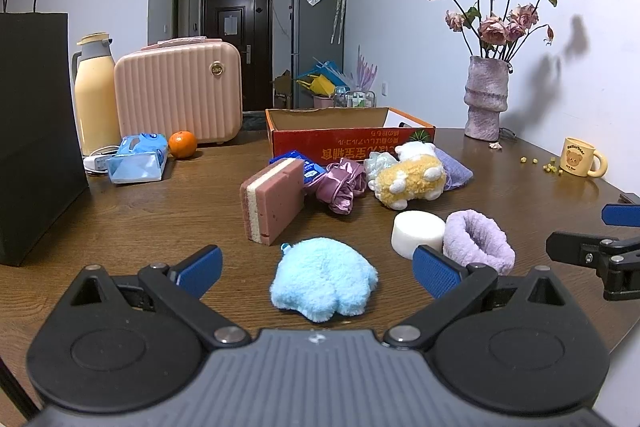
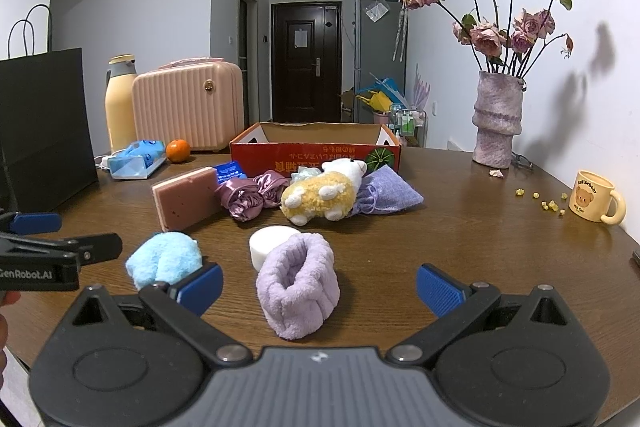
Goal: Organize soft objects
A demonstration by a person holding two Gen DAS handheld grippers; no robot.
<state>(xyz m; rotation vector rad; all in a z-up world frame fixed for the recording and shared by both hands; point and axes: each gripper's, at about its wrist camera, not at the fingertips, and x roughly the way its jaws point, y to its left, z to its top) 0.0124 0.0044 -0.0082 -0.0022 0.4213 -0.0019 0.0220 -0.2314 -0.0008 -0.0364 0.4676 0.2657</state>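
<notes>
Before the red cardboard box (image 1: 352, 139), both grippers are hovering spread wide, gripping nothing. Left gripper (image 1: 318, 269) is facing a fluffy blue plush (image 1: 324, 279); right gripper (image 2: 320, 287) is facing a ribbed lilac terry band (image 2: 298, 287) beside a smooth white puck (image 2: 268, 239).

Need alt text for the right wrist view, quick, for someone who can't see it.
The open right gripper frames a lilac fuzzy band on a wooden table. Beyond lie a white puck, blue plush, sponge, sheep toy and an empty red box.
</notes>
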